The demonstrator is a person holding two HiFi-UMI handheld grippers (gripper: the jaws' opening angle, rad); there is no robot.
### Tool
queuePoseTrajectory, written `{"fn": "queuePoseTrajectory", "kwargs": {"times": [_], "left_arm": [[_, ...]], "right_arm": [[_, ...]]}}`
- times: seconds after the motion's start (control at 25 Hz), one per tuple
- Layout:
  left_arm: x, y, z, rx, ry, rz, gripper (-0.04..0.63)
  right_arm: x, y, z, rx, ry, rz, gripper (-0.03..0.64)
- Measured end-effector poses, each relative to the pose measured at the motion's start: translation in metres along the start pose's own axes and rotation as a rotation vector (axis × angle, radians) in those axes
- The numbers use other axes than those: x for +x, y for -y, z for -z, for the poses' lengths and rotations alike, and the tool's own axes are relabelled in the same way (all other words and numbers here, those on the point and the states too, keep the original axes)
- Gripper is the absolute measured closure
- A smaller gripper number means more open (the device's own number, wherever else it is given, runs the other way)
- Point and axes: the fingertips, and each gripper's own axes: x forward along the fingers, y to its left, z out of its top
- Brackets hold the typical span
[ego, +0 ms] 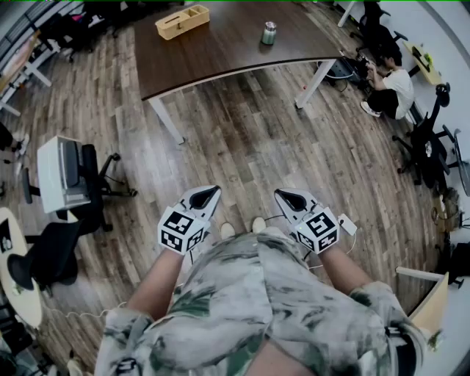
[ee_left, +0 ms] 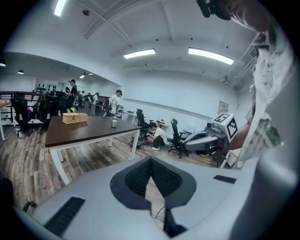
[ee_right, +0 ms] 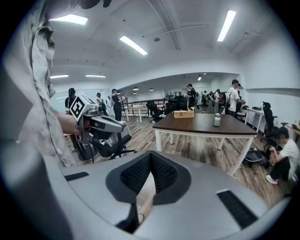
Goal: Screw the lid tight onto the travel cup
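Note:
A green travel cup (ego: 269, 32) with a silver lid stands on the dark brown table (ego: 235, 44) far ahead of me; it also shows as a small cup (ee_left: 114, 122) in the left gripper view and as a cup (ee_right: 217, 120) in the right gripper view. My left gripper (ego: 211, 192) and right gripper (ego: 283, 194) are held close to my body, side by side over the wood floor, well short of the table. Both are shut with nothing between the pads. The left gripper (ee_left: 150, 161) and right gripper (ee_right: 150, 155) show their jaws meeting at the tips.
A wooden tray box (ego: 182, 20) sits on the table's far left. An office chair (ego: 70, 176) stands at my left, more chairs (ego: 429, 147) at the right. A person (ego: 389, 84) sits on the floor beyond the table's right end. Several people stand at the back.

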Motion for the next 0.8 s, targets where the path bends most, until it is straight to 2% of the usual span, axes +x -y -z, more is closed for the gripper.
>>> {"fn": "queuePoseTrajectory", "kwargs": {"times": [0.52, 0.64, 0.68, 0.72, 0.8], "left_arm": [[0.01, -0.003, -0.006, 0.036, 0.015, 0.04, 0.572], [0.017, -0.002, -0.012, 0.063, 0.023, 0.048, 0.571], [0.02, -0.001, -0.014, 0.074, 0.025, 0.052, 0.57], [0.024, -0.001, -0.016, 0.081, 0.027, 0.059, 0.562], [0.035, 0.0, -0.022, 0.087, 0.028, 0.071, 0.467]], "right_arm": [[0.015, 0.008, -0.006, -0.005, -0.002, 0.021, 0.597], [0.011, 0.017, -0.01, 0.015, 0.03, 0.042, 0.595], [0.009, 0.021, -0.012, 0.022, 0.05, 0.048, 0.576], [0.007, 0.025, -0.015, 0.029, 0.071, 0.054, 0.522], [0.002, 0.036, -0.02, 0.038, 0.105, 0.073, 0.44]]}}
